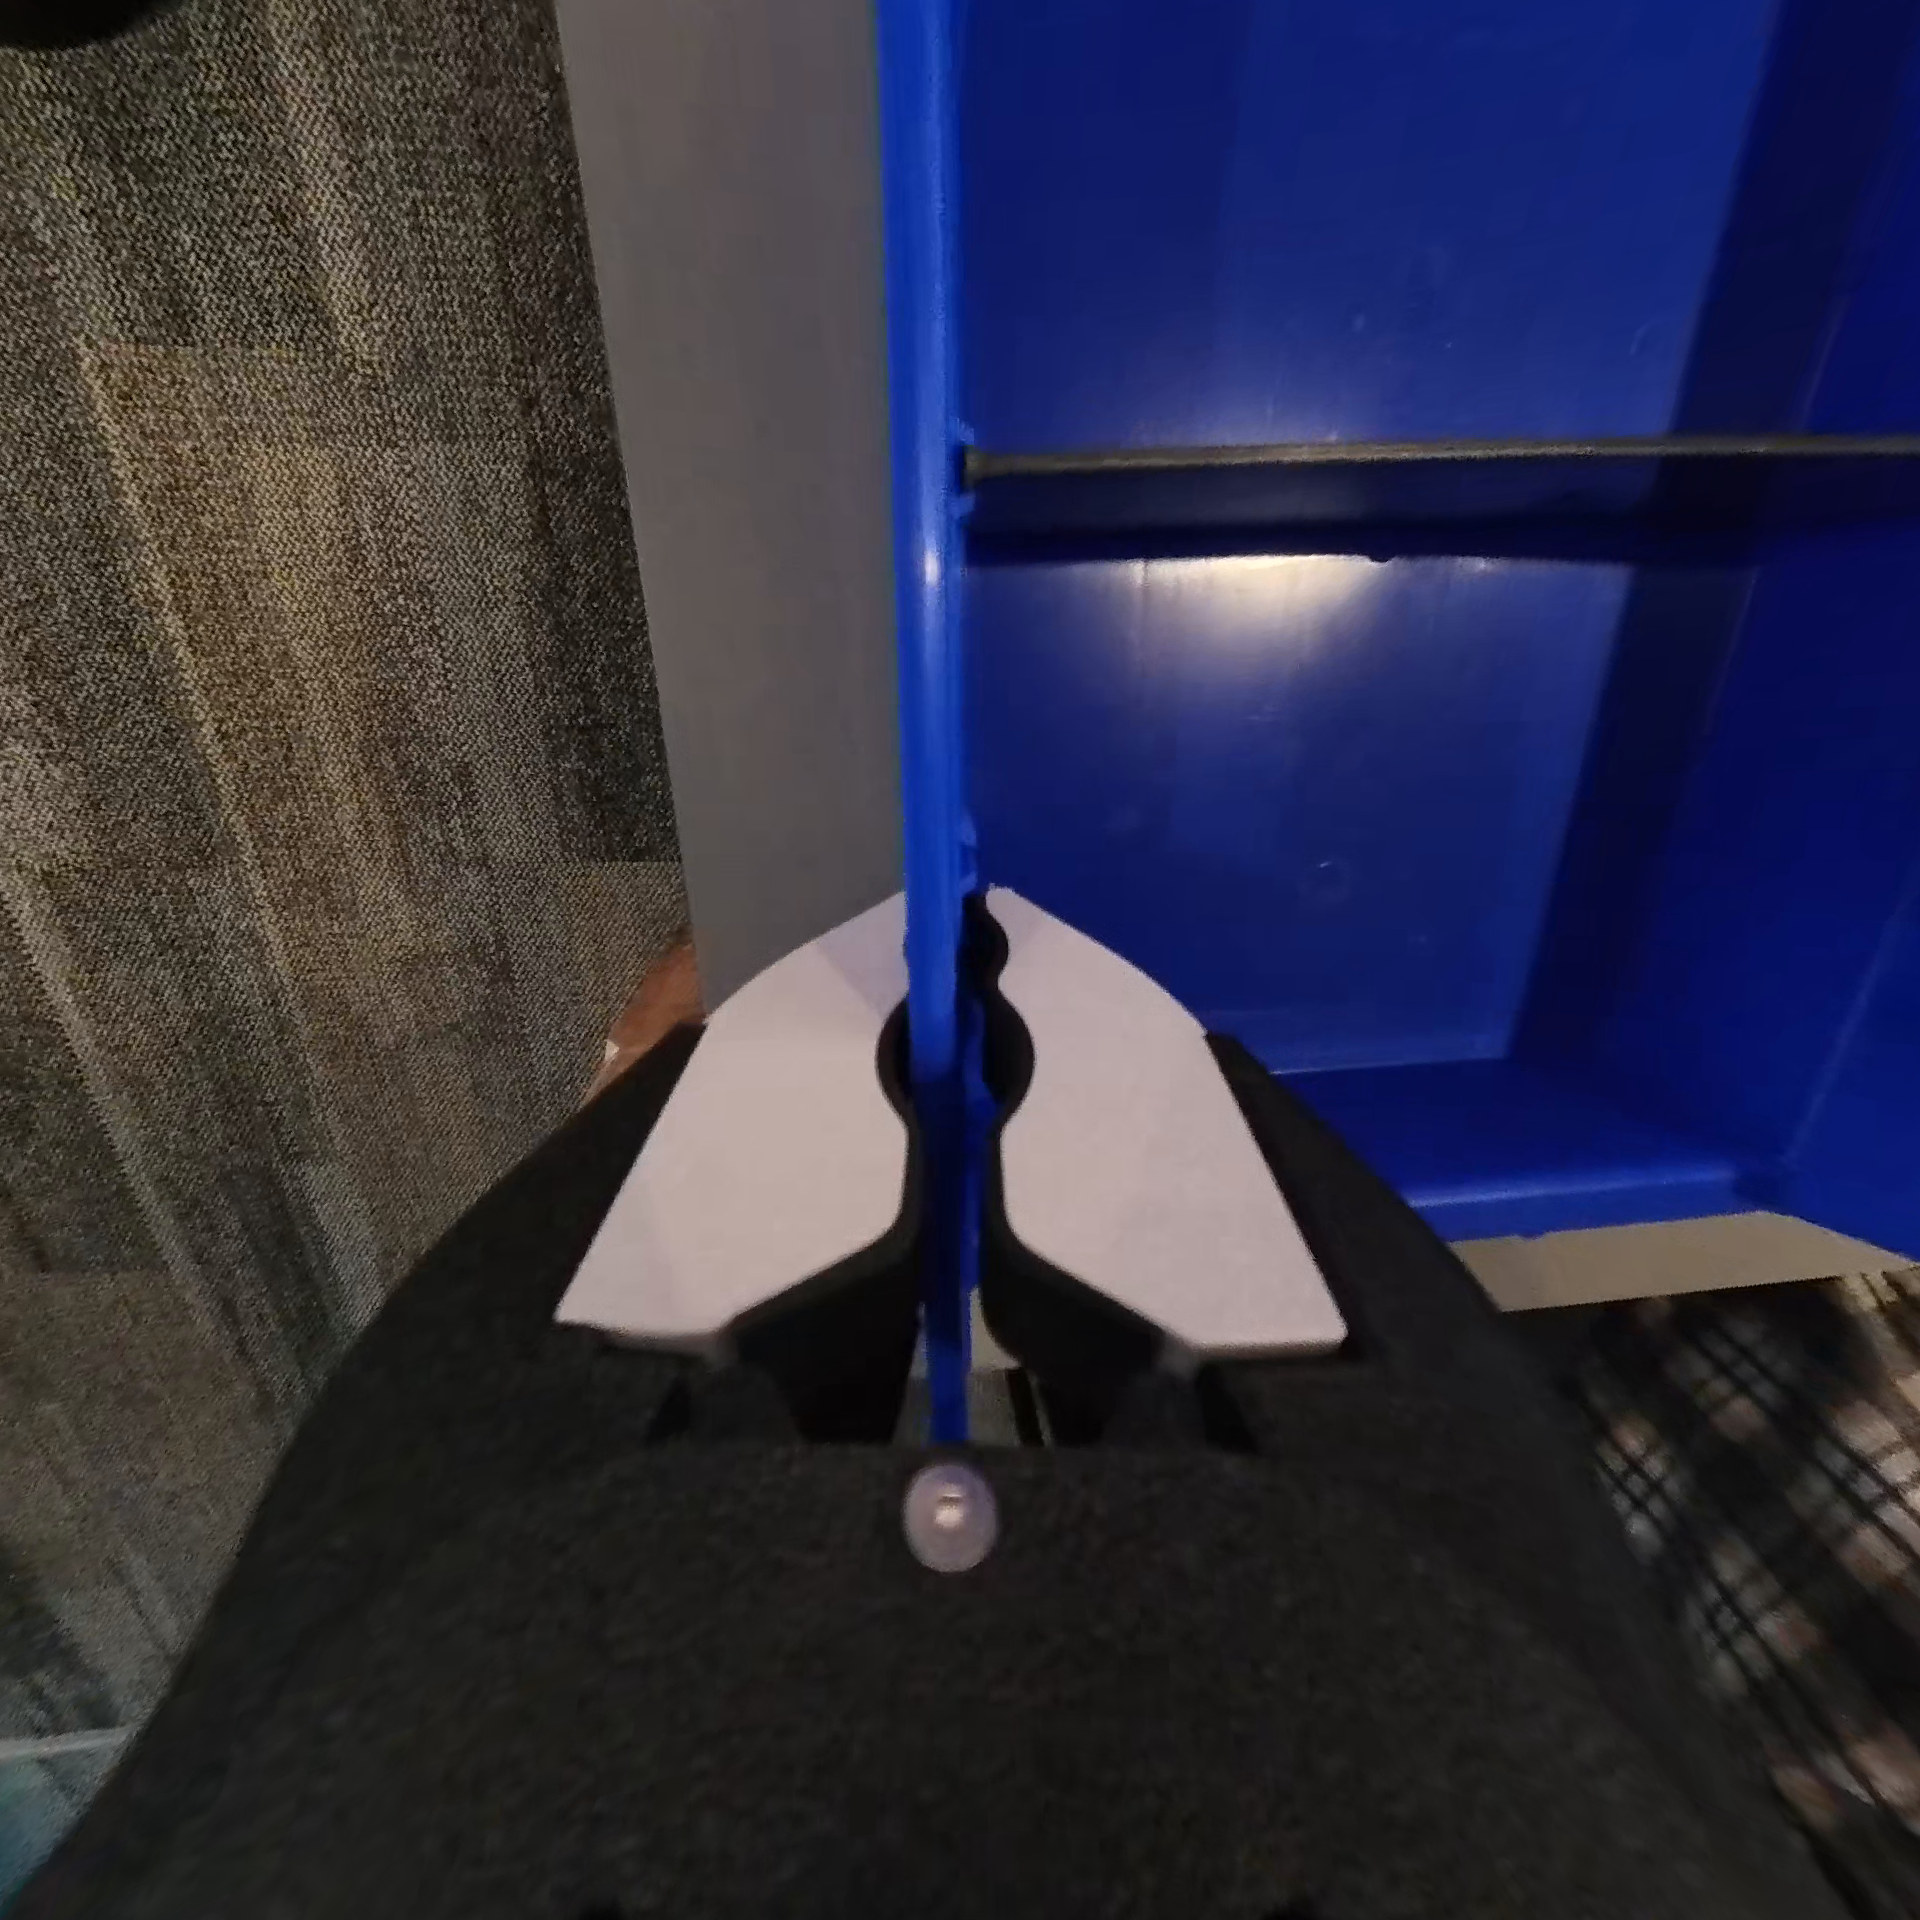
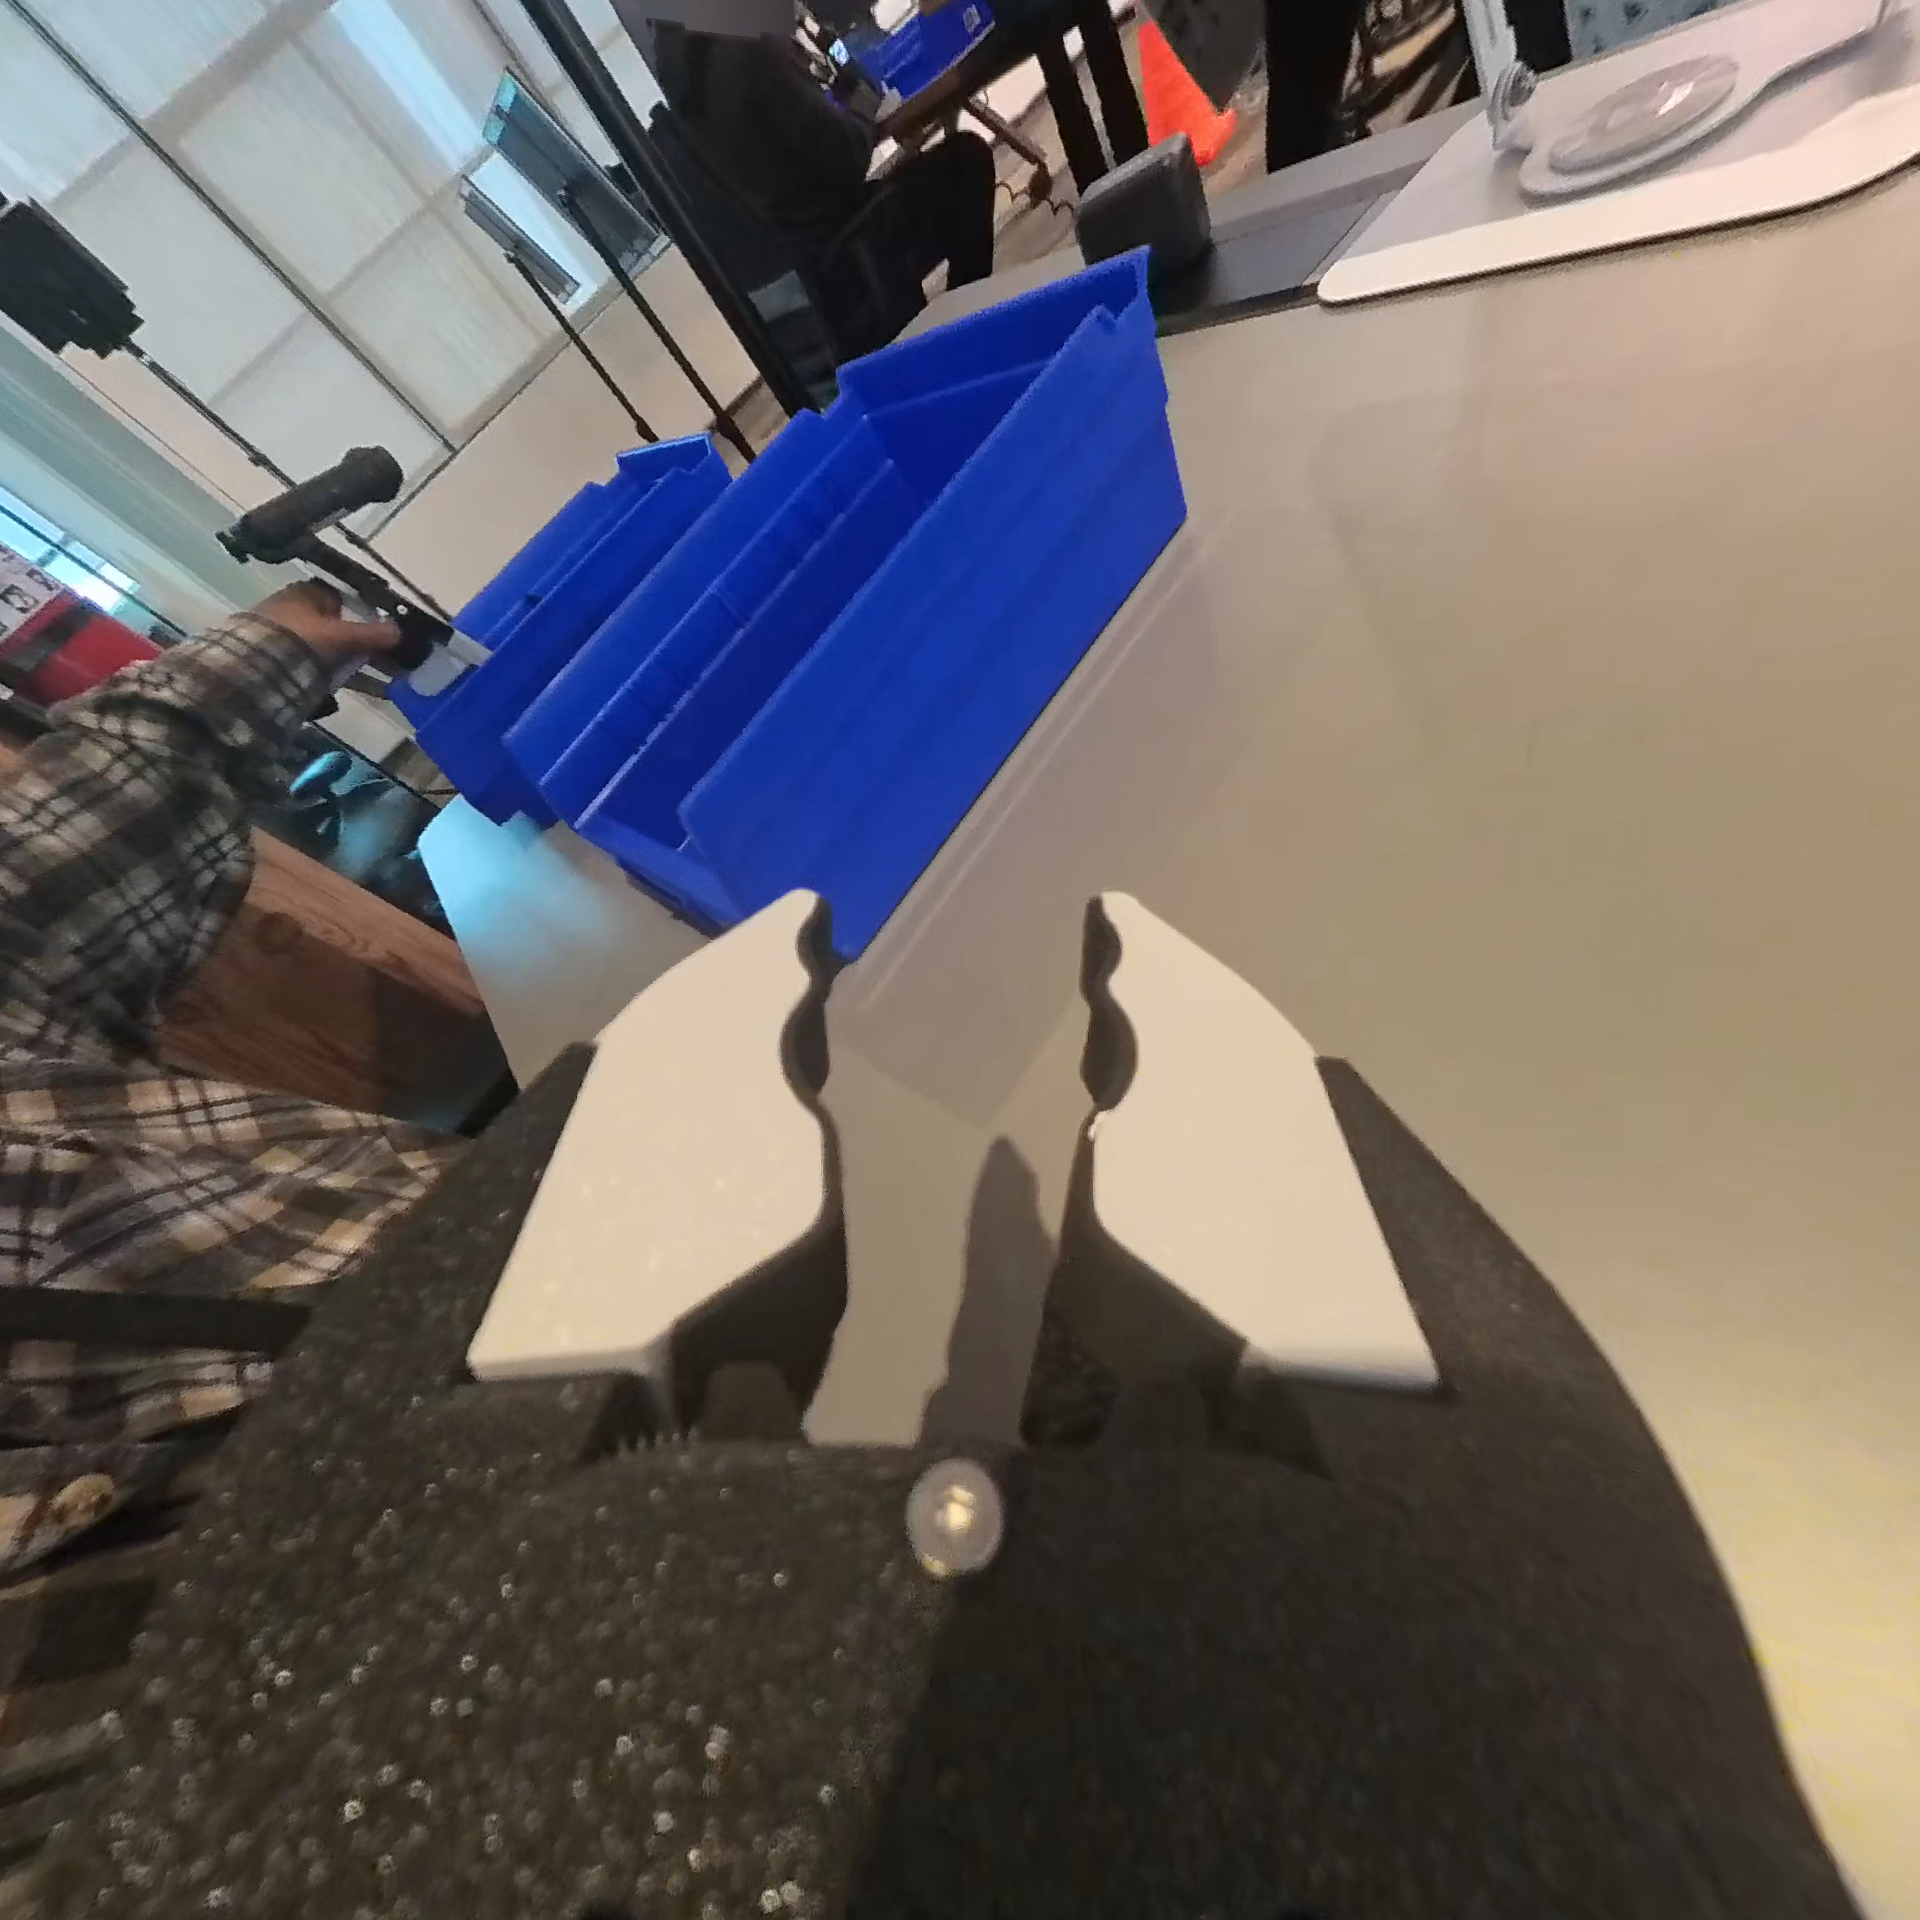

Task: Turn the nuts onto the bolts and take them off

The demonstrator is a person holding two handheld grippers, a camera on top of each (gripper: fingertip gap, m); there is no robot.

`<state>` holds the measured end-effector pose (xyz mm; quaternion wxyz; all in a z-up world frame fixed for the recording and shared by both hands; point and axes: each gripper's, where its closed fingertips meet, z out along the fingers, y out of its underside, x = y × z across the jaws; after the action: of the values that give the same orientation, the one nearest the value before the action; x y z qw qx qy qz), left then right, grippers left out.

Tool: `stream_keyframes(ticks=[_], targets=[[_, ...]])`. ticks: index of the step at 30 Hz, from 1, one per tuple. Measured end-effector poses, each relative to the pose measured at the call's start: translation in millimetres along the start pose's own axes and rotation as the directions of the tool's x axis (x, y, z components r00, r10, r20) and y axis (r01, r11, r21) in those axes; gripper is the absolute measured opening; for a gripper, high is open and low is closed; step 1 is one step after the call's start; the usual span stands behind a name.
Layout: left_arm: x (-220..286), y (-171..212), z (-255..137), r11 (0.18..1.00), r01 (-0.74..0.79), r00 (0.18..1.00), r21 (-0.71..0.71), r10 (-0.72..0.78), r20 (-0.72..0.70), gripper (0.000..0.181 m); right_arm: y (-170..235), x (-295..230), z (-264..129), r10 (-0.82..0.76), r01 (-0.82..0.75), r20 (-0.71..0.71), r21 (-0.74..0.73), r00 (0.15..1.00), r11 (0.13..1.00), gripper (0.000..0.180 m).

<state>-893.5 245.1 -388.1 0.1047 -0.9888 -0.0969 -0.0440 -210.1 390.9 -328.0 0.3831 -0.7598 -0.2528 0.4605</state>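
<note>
The left gripper [image 1: 940,935] has its white, notch-edged fingers [image 1: 790,1132] pinched shut on the thin side wall of a blue plastic compartment bin [image 1: 1299,727], probably to move or steady it at the edge of the grey table [image 2: 1507,727]. The right gripper [image 2: 956,935] hovers over bare tabletop, jaws parted and empty, just short of a second, larger blue plastic bin [image 2: 935,644]. No nuts or bolts show in either view; the compartments seen between the black divider [image 1: 1455,454] and the walls look empty.

No writing can be read; the red sign [image 2: 42,613] at far left seems too blurred.
</note>
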Motion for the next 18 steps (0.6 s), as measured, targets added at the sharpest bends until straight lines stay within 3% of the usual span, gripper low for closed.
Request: stream_keyframes(ticks=[5,11,18], targets=[[2.4,2.6,3.3,0.998,-0.054,0.998,0.026,0.054,-0.026,0.005,0.1,0.0,-2.8,0.007,-0.007,0.001,0.014,1.0,1.0,0.042],[2.7,0.9,6.4,0.999,0.034,0.997,0.034,-0.031,-0.073,0.005,0.3,-1.9,-7.1,-0.005,0.005,-0.009,0.016,1.0,1.0,0.039],[8.6,-18.7,-20.4,0.996,0.05,0.997,0.068,-0.046,-0.056,0.005,-6.5,-3.2,-20.5,-0.023,0.023,-0.027,0.018,0.999,1.0,0.037]])
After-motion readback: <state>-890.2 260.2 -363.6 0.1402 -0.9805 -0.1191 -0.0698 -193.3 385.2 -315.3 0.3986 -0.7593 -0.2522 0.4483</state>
